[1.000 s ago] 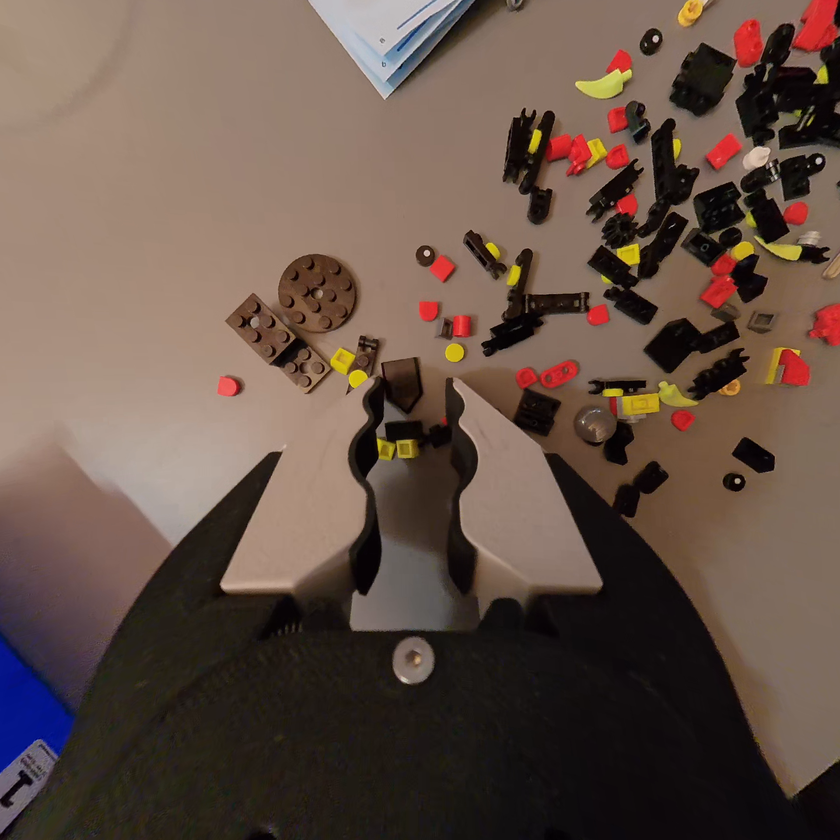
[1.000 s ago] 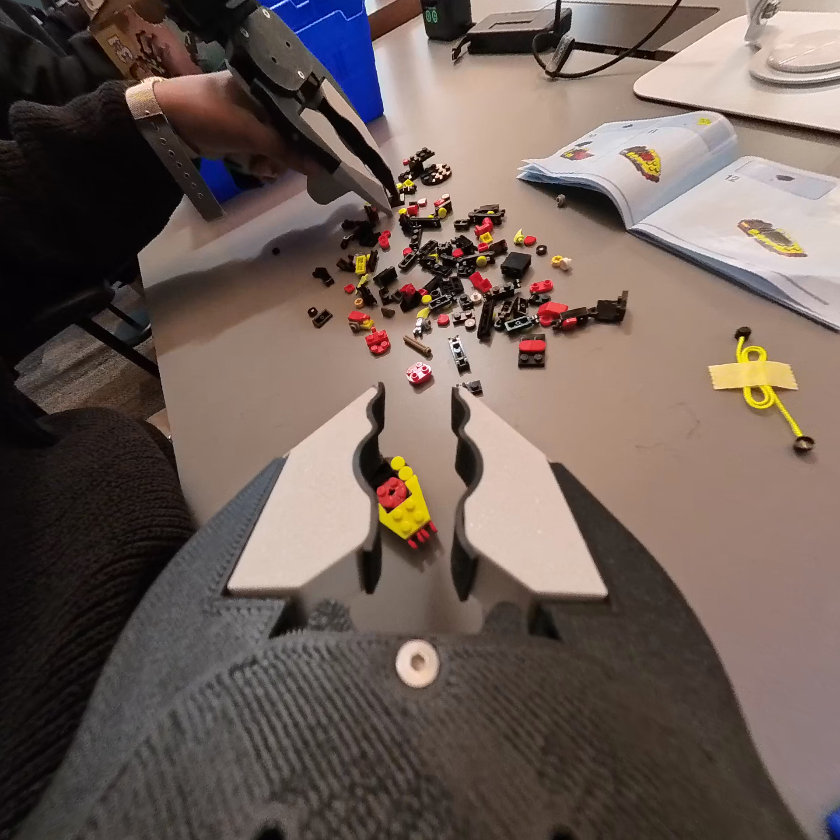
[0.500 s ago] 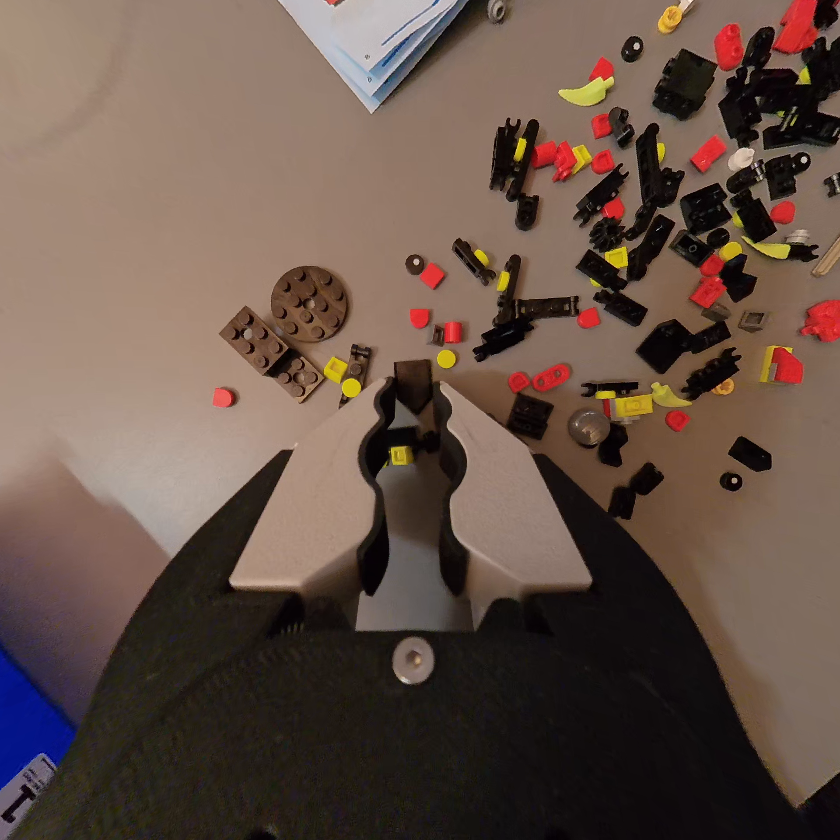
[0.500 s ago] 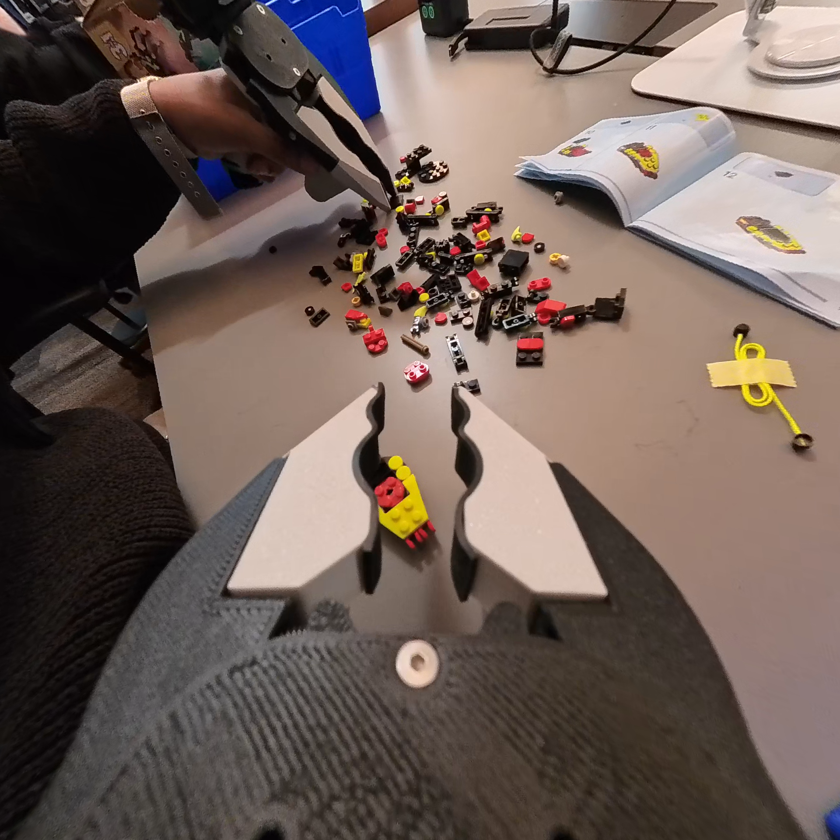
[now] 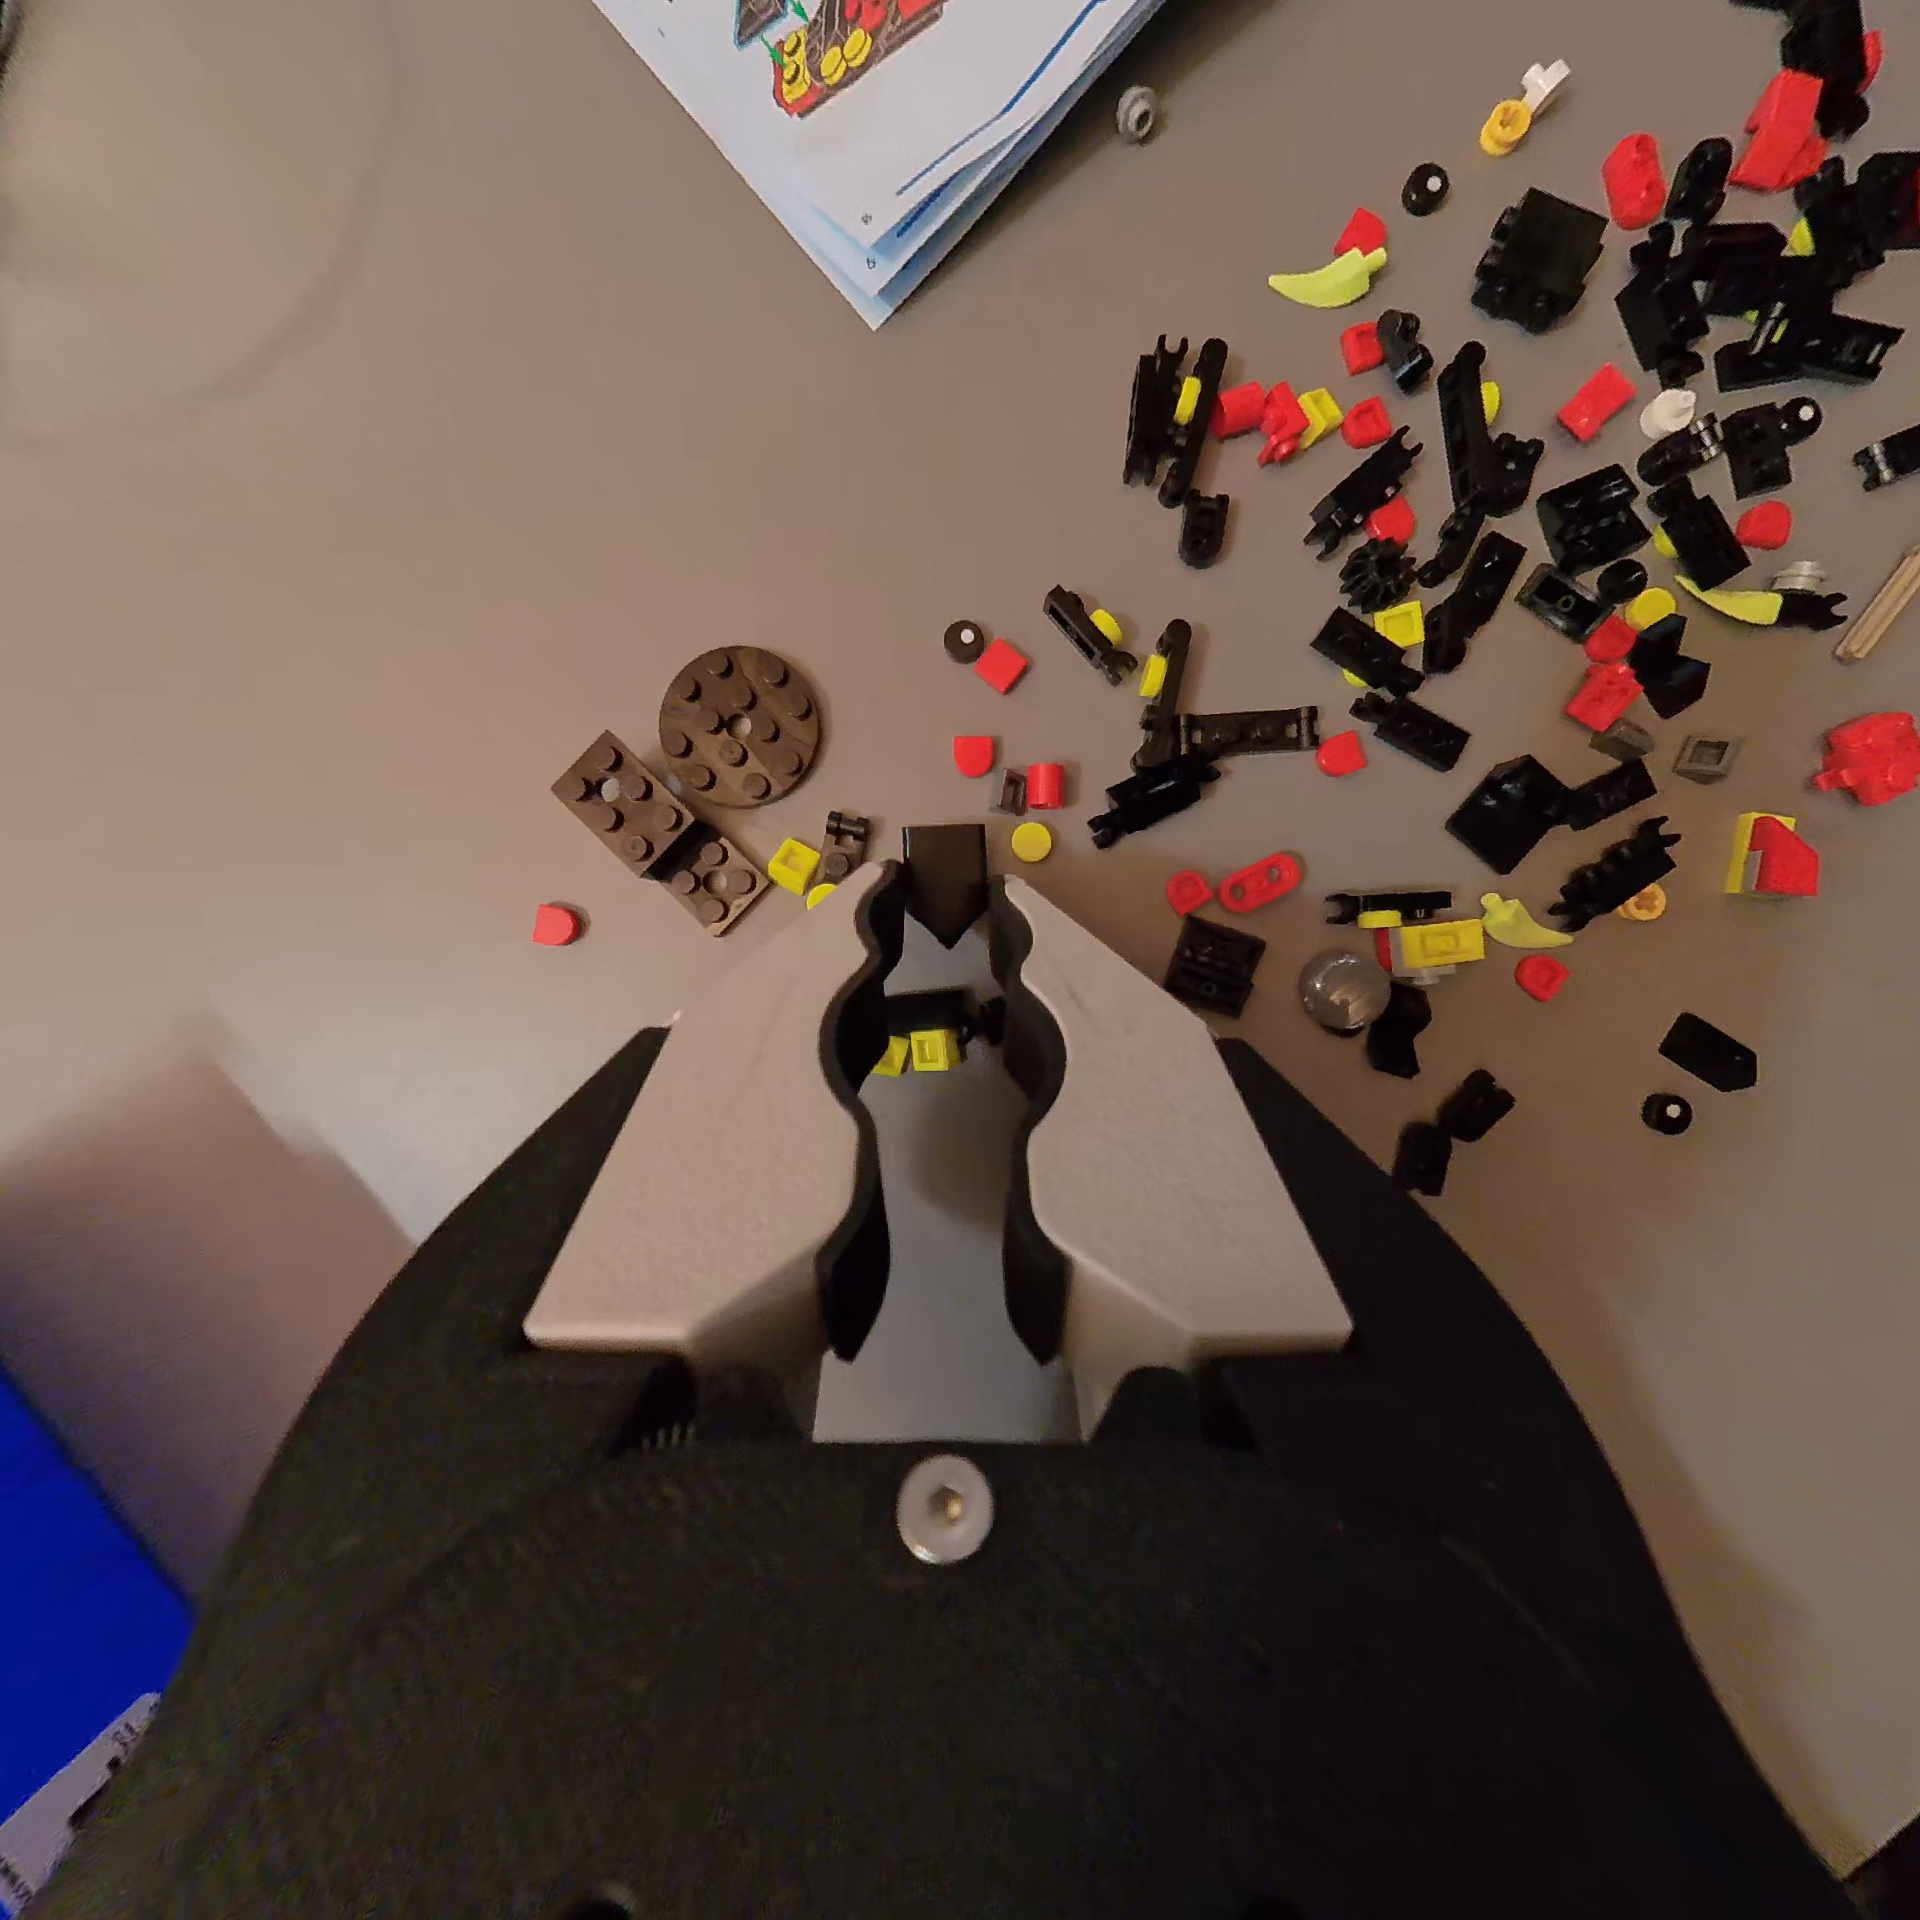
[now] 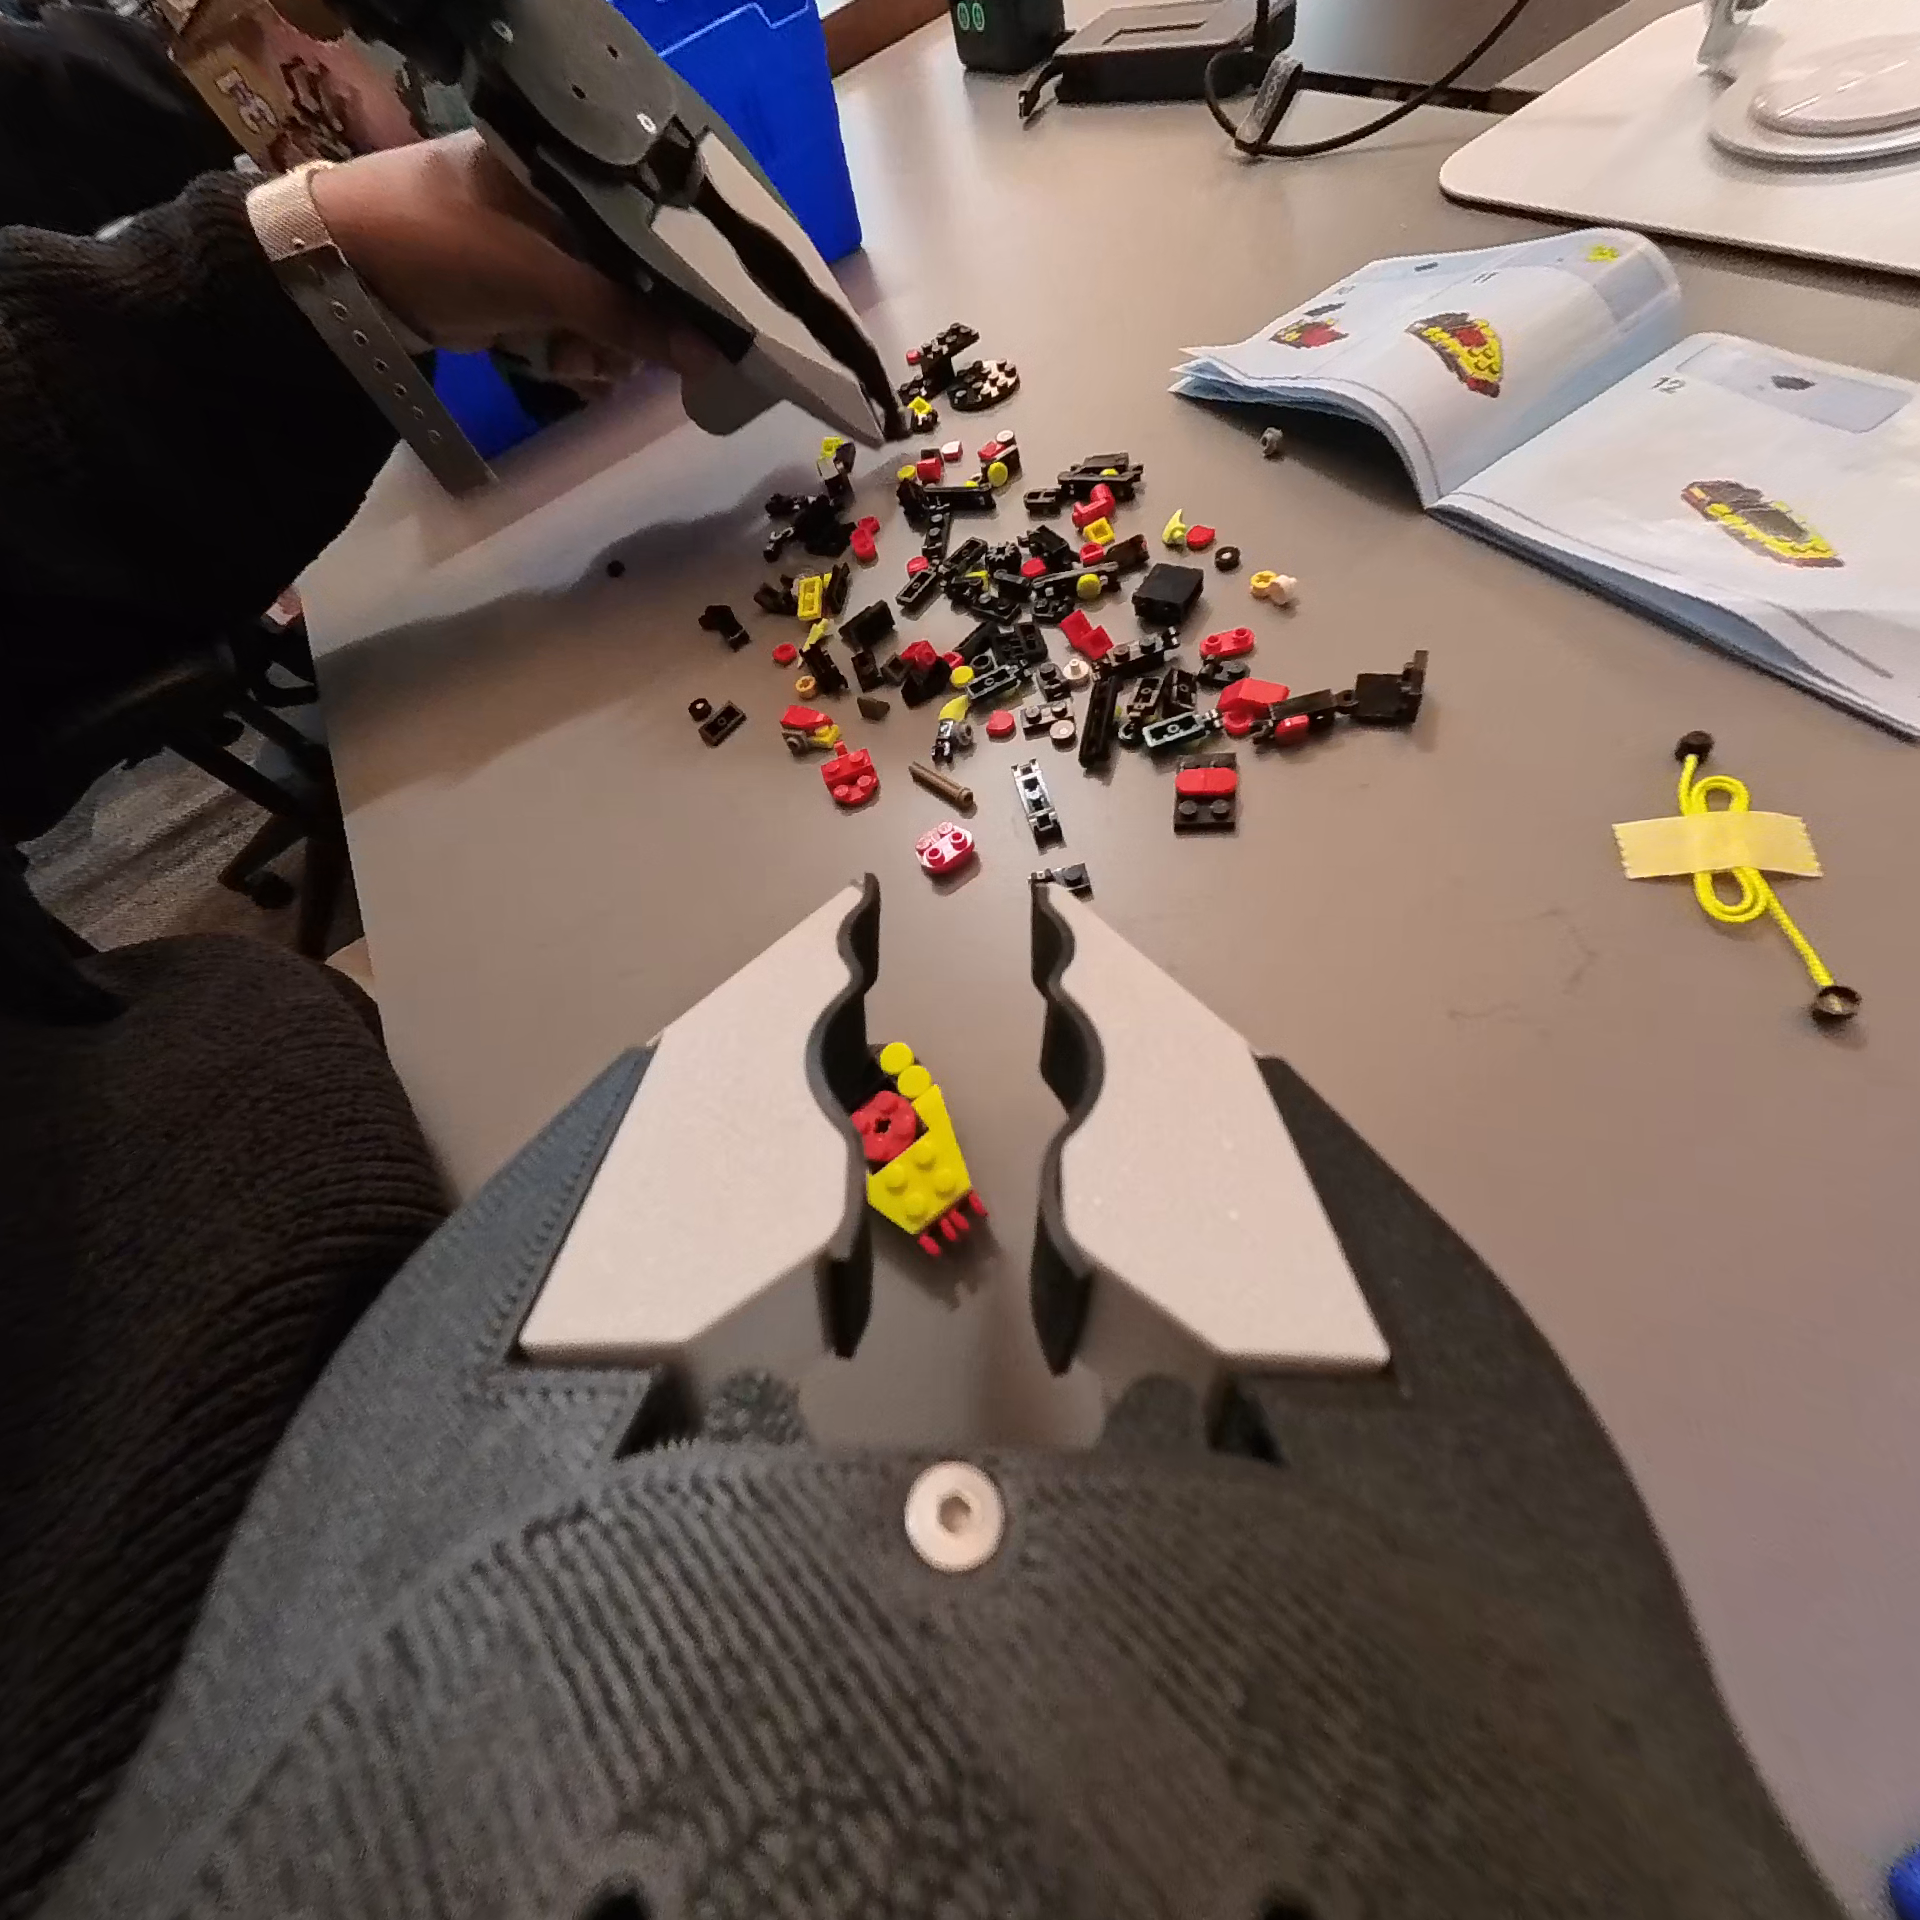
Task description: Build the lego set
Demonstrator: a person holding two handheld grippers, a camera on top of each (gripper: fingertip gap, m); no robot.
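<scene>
Gripping a small black pointed wedge piece (image 5: 943, 878) at its tips, the left gripper (image 5: 943, 894) has its grey fingers closed on that piece, which sticks out past the tips above the grey table (image 5: 416, 468). Below the fingers, farther back in the gap, sits a small black-and-yellow brick cluster (image 5: 925, 1039) on the table. Just left of the tips lie a dark brown round studded plate (image 5: 741, 725) and a dark brown rectangular plate (image 5: 655, 826). Loose black, red and yellow lego pieces (image 5: 1455, 623) spread to the right. Light blue instruction booklet (image 5: 883, 114) lies at the far edge.

Right gripper (image 6: 954, 894) hovers low over the near table, jaws apart, holding nothing. Between its fingers, on the table, sits a yellow-and-red partly built lego assembly (image 6: 914, 1164), close to the left finger; contact unclear. Yellow cord under a strip of tape (image 6: 1714, 847) lies to the right. Blue bin (image 6: 769, 104) stands far left, behind the person's hand (image 6: 468, 260).
</scene>
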